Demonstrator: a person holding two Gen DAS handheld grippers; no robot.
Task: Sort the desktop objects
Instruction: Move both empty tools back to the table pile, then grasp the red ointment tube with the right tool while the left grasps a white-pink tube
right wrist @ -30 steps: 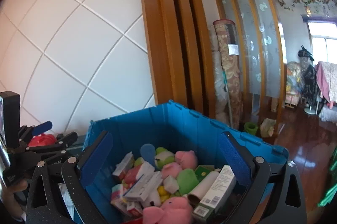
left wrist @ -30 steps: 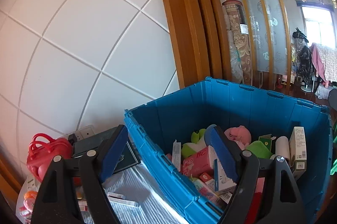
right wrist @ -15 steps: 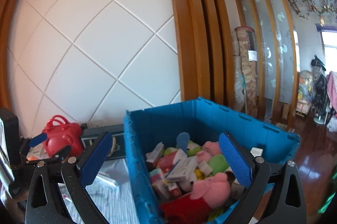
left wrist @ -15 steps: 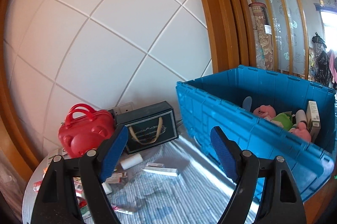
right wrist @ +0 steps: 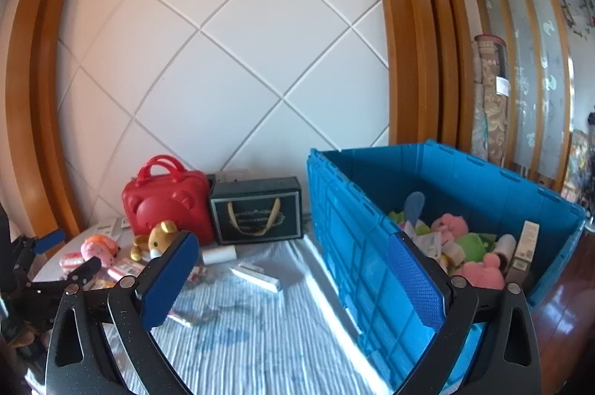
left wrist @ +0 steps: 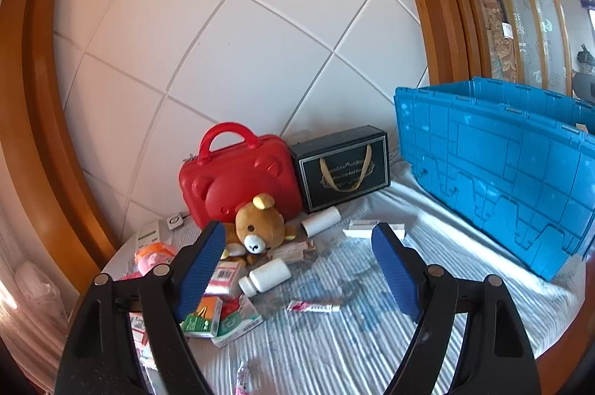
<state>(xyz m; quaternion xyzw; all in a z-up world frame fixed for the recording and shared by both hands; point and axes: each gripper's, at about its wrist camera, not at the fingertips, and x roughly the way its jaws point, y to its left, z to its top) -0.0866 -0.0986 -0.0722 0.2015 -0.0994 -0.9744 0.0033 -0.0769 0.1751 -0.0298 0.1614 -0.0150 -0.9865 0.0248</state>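
Observation:
A blue crate on the right holds pink and green plush toys and small boxes; its side shows in the left wrist view. Loose items lie on the striped cloth: a brown bear plush, a white bottle, a white roll, small boxes. My left gripper is open and empty above these items. My right gripper is open and empty, over the cloth beside the crate's near-left wall.
A red bear-shaped case and a dark gift box stand against the white panelled wall. A flat white box lies mid-table. The left gripper also shows at the left edge of the right wrist view. Wooden floor lies beyond the crate at the right.
Both grippers have swung left, away from over the crate and toward the loose items on the cloth. Both stayed open and empty.

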